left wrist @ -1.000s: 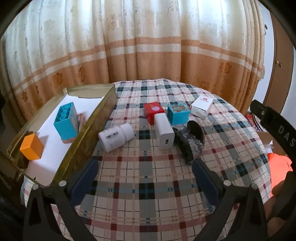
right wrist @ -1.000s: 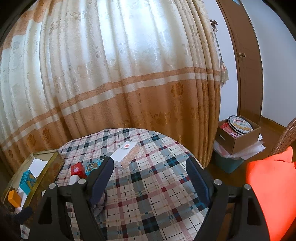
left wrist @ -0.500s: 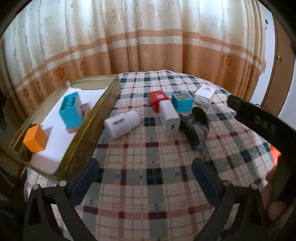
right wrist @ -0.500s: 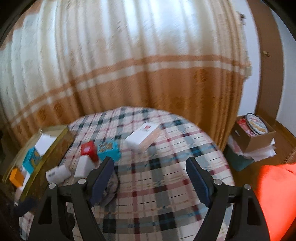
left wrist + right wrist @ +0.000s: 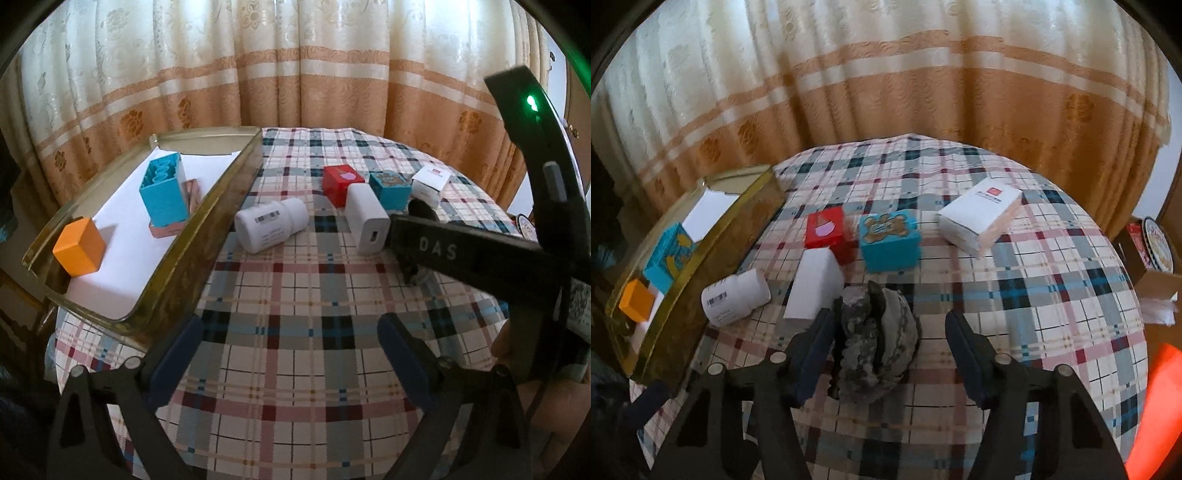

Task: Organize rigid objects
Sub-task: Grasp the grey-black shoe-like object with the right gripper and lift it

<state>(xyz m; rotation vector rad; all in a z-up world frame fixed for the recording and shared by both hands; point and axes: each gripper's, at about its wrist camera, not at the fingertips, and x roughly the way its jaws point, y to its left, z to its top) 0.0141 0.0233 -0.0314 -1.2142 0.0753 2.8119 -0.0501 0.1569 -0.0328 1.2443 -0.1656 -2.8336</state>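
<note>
Two tools are over a round surface [image 5: 1052, 258] with a plaid cloth. The right tool [image 5: 890, 354] has its fingers spread, and a dark hair clip [image 5: 877, 343] lies between them, closer to the left finger; I cannot tell if that finger touches it. The left tool [image 5: 288, 354] is also spread, holds nothing, and hovers above bare cloth at 6 o'clock of the surface.

In the right wrist view, at 12 o'clock from the clip there is a teal box [image 5: 888, 242] with a bear picture. A red box [image 5: 829, 234] is at 11 o'clock, and a white charger [image 5: 814, 282] lies just before it, touching or almost touching it. A white bottle [image 5: 735, 297] lies on its side at 9 o'clock. A white carton [image 5: 980, 214] is at 1 o'clock, apart from the others.

A gold tray [image 5: 207, 236] stands at the 9 o'clock edge of the surface. On its white lining are an orange cube [image 5: 79, 251] and a blue box [image 5: 166, 194] standing upright, with a pink item [image 5: 192, 190] behind it.
</note>
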